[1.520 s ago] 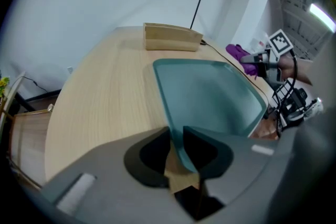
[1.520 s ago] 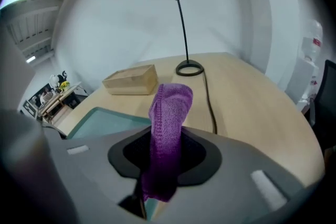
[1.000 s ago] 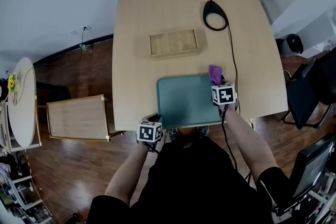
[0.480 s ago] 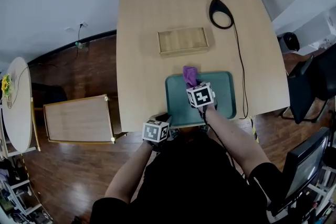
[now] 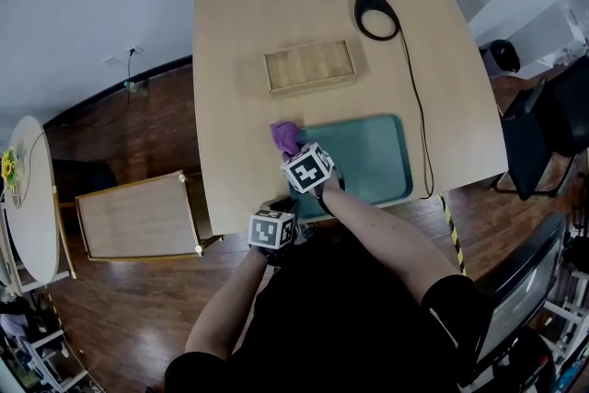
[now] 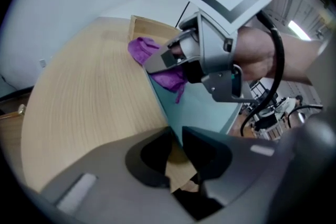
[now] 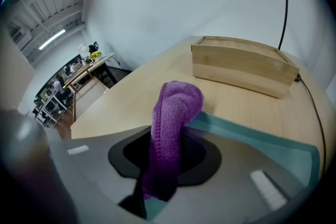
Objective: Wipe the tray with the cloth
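Two grippers work at the near edge of the table [image 5: 239,32]. The left gripper [image 5: 283,207] is nearest, its jaws closed on the near-left corner of the teal tray [image 5: 373,156]. Just beyond it, the right gripper [image 5: 296,152] clamps the purple cloth [image 5: 283,136], which bulges forward over the tray's left rim. Farther back lies a wooden box [image 5: 310,66], apart from the tray. A black lamp base [image 5: 377,14] stands at the far right.

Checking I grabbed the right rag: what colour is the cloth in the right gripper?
The cloth is purple, clearest in the right gripper view.
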`<state>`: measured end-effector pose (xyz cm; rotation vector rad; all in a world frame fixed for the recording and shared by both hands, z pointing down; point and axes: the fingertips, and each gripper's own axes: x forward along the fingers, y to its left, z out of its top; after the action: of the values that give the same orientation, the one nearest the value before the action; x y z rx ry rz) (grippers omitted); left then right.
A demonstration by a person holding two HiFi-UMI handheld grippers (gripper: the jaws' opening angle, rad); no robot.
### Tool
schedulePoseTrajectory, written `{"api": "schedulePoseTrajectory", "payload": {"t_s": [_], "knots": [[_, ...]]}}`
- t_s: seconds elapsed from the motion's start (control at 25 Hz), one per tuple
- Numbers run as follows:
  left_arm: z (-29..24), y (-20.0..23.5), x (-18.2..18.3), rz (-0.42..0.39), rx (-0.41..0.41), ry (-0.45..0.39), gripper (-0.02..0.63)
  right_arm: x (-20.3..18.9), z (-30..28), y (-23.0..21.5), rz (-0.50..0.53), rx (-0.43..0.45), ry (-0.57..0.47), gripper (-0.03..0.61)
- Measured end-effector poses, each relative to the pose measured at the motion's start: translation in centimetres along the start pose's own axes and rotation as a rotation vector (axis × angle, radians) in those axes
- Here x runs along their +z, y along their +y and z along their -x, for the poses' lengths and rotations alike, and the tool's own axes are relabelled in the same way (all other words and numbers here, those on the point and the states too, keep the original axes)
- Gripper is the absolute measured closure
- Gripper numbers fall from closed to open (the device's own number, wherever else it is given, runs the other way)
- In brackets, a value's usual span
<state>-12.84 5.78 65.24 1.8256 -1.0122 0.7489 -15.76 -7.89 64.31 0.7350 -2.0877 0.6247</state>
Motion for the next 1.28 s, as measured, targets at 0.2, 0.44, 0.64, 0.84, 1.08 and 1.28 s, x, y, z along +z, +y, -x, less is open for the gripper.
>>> {"api": "schedulePoseTrajectory", "payload": {"t_s": [0.2, 0.44, 0.64, 0.84, 1.08, 1.28], "knots": [[-0.1, 0.2, -0.2, 0.021, 0.007, -0.02, 0.523, -2.2, 2.8, -2.6, 0.018, -0.041, -0.016, 0.468], [-0.1, 0.7, -0.3, 0.105, 0.013, -0.087, 0.534, -9.3, 8.6, -12.8, -0.094, -0.193, 0.03, 0.468], [-0.5, 0.6, 0.0, 0.139, 0.043, -0.102, 0.54, -15.2, 13.2, -22.7, -0.214, -0.337, 0.068, 0.468], [-0.2, 0.8, 0.2, 0.14, 0.079, -0.115, 0.543, -14.7, 13.5, -22.8, -0.107, -0.35, 0.074, 0.468], [0.0, 0.7, 0.4, 0.13, 0.075, -0.118, 0.545, -13.7, 10.4, -18.4, -0.146, -0.297, 0.057, 0.468], [0.0, 0.4, 0.3, 0.114, 0.035, -0.121, 0.541, -10.7, 6.8, -11.1, -0.07, -0.18, 0.064, 0.468]]}}
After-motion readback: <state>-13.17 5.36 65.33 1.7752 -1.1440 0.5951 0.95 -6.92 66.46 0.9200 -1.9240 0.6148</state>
